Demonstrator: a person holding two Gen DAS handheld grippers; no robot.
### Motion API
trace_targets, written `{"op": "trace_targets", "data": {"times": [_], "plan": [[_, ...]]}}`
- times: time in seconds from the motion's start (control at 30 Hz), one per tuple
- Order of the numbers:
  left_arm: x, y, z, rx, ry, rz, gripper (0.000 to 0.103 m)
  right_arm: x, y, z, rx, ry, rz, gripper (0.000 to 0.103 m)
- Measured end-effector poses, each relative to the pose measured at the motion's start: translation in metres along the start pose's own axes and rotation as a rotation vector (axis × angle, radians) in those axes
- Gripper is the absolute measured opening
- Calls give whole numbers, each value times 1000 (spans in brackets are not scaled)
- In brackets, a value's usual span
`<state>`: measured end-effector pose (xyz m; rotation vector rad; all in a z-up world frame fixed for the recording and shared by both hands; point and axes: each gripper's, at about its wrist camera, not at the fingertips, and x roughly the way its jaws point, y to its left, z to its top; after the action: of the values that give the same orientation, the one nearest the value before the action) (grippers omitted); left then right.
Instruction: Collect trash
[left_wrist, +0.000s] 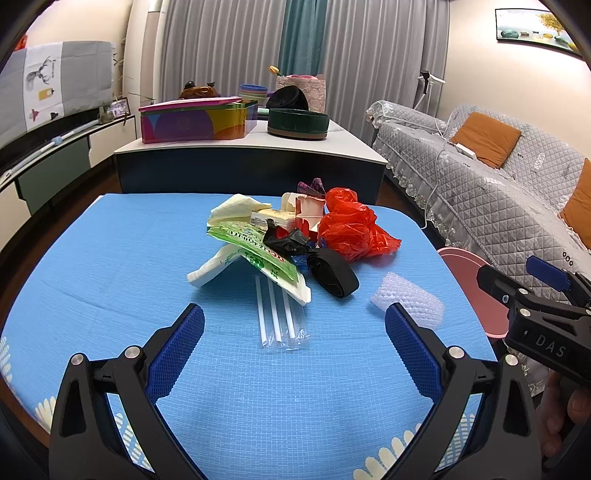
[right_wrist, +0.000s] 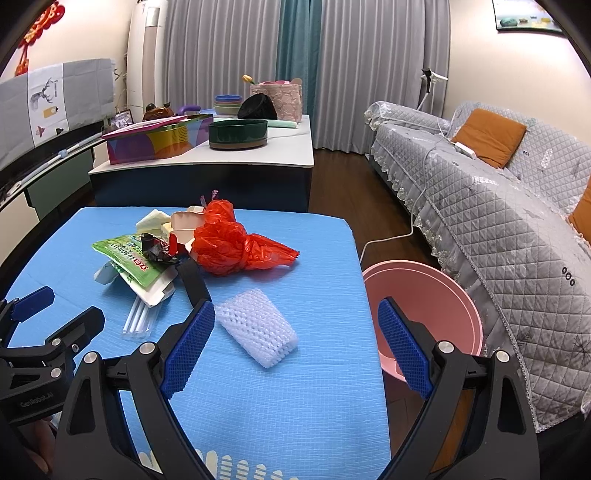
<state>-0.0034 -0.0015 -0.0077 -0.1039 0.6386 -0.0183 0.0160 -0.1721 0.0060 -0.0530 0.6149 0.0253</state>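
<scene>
My left gripper (left_wrist: 294, 332) hangs above the blue table (left_wrist: 110, 258) with its jaws spread wide and nothing between them; straight ahead at twelve o'clock, just past the pads, lies a clear sleeve of white straws (left_wrist: 280, 317), flat on the cloth. Beyond the straws, still at twelve, sits the trash heap: a green printed wrapper (left_wrist: 258, 251) draped over white paper packaging (left_wrist: 218, 267), crumpled black film (left_wrist: 288, 240), torn cardboard (left_wrist: 299, 210), and a red plastic bag (left_wrist: 351, 229) at one o'clock, touching the pile. A black band (left_wrist: 334, 275) curls on the cloth on the near side of the red bag, against the heap. My right gripper (right_wrist: 295, 343) is likewise open wide and holds nothing; the white foam net sleeve (right_wrist: 256, 326) lies on the table at eleven o'clock from its centre, just beside the left pad, apart from the heap. The right finger reaches out past the table edge, over the pink bin (right_wrist: 443, 280), which stands on the floor at two o'clock, close against the table's side. Behind the table, at twelve, a white-topped cabinet (right_wrist: 258, 158) carries a colourful tin (right_wrist: 155, 144) and a dark round container (right_wrist: 238, 134); a quilted grey sofa (right_wrist: 498, 221) runs along the right.
</scene>
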Motion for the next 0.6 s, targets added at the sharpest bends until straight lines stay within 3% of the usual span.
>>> {"op": "trace_targets", "data": {"times": [0.23,0.43,0.6], "plan": [[1,-1,0,0,0,-2,95,-2,5,0,0,-5,8,87],[1,-2,0,-1,-2,-3,95,-2,7,1,5,-2,28,78],[3,-3,2,-6,2,-8,88,1,6,1,4,9,39,72]]}}
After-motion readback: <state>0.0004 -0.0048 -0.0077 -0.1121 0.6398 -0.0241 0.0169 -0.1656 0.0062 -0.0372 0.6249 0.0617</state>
